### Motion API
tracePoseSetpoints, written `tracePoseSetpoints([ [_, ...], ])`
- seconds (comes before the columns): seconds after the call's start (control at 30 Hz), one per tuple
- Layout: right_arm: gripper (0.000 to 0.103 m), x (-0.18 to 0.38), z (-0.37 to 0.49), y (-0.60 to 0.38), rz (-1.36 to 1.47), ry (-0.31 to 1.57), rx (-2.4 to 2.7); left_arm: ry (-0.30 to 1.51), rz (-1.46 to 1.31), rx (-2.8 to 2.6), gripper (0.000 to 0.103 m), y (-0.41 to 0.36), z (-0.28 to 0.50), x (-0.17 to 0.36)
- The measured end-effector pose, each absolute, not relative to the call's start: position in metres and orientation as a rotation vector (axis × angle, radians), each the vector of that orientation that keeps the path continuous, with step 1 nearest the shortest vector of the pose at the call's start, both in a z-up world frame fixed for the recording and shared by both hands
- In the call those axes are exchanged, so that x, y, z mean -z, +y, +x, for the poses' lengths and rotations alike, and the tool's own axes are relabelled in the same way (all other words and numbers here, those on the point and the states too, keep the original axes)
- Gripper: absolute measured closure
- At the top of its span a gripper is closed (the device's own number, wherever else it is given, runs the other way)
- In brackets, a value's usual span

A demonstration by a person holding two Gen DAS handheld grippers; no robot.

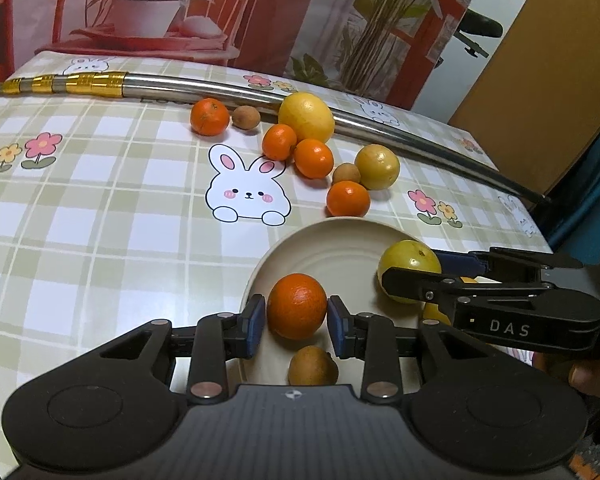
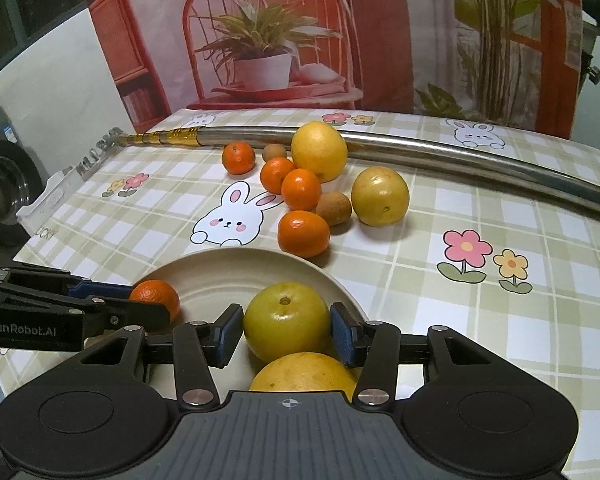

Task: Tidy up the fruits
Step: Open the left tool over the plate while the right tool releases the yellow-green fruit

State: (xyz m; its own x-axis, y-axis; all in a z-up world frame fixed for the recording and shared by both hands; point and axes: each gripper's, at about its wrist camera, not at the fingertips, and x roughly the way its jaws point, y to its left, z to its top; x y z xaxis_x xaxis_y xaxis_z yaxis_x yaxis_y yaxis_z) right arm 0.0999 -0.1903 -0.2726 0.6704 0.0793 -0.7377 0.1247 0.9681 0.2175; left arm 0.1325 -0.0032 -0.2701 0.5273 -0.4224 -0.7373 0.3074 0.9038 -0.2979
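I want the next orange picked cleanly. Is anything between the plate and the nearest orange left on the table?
Nothing visible. The nearest orange lies just beyond the plate rim, with only bare tablecloth between; a small brown fruit sits behind it.

Two wrist cameras, low and close over the tabletop (image 1: 100,240).
Each looks forward along its own jaws toward the backdrop. Both share the cream plate (image 1: 332,252) (image 2: 236,268) at lower centre, the loose fruit cluster mid-frame, and the steel pole (image 1: 228,90) (image 2: 440,154) across the upper frame.
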Motion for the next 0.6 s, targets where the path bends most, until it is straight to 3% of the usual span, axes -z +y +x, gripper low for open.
tracePoseSetpoints([
  [0.3,0.050,0.253,0.087,-0.190,0.269,0.768,0.058,0.872,-0.138,0.459,0.035,-0.005,0.122,0.255],
  [0.4,0.038,0.245,0.082,-0.191,0.281,0.737,0.080,0.847,-0.132,0.430,0.022,-0.004,0.119,0.248],
  [0.6,0.021,0.232,0.068,-0.196,0.294,0.688,0.145,0.822,-0.125,0.369,0.013,0.003,0.121,0.235],
])
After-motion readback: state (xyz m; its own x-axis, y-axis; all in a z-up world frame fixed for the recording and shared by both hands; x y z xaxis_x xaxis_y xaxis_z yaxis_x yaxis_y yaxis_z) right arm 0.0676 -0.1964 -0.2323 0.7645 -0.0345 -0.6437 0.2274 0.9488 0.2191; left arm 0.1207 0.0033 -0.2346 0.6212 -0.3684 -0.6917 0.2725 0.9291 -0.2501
